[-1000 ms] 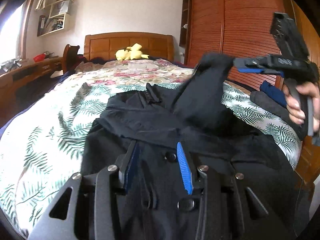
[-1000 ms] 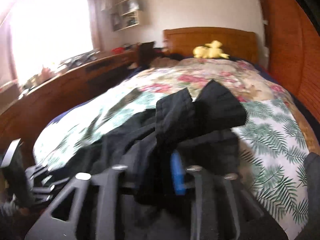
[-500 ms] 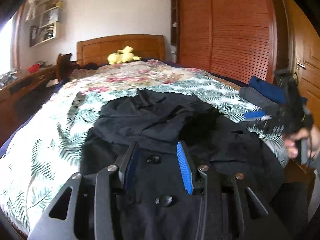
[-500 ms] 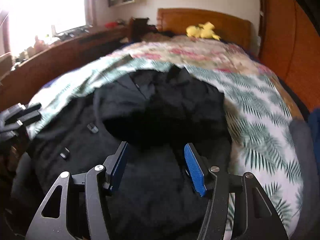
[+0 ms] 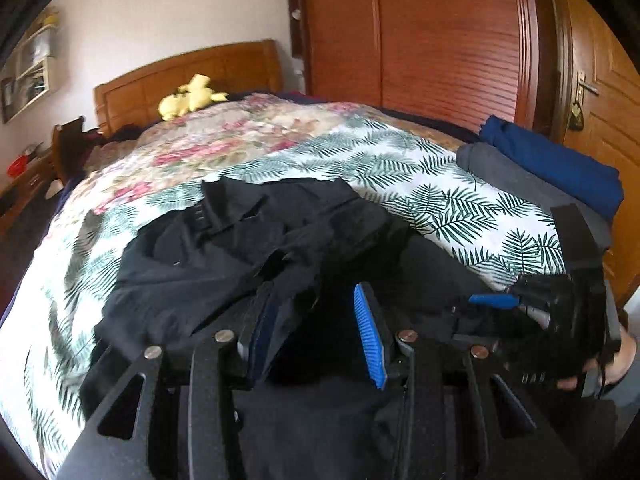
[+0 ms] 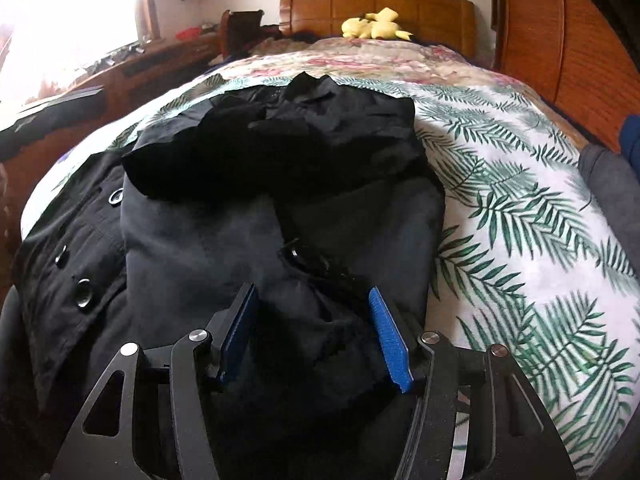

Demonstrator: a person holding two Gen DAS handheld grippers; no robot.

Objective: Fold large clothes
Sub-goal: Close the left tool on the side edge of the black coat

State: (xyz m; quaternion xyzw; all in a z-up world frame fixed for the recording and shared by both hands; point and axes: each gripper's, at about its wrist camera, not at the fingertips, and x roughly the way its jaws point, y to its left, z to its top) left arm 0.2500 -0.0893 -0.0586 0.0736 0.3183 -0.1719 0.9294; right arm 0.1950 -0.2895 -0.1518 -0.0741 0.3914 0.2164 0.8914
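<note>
Jaws on both grippers, left and right, stood wide, holding nothing. Risk: the coat's folded sleeve could slide loose once regrabbed.

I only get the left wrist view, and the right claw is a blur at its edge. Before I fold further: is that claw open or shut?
Observer: Open. In the right wrist view the right claw has its blue pads apart, with a rumple of the black coat between them.
Operator: I see no fastenings here. Are any showing?
Observer: Yes, round snap buttons run down the coat's edge, on the left of that view.
Operator: What lies beyond that side?
Observer: A bright window, past the bed.
</note>
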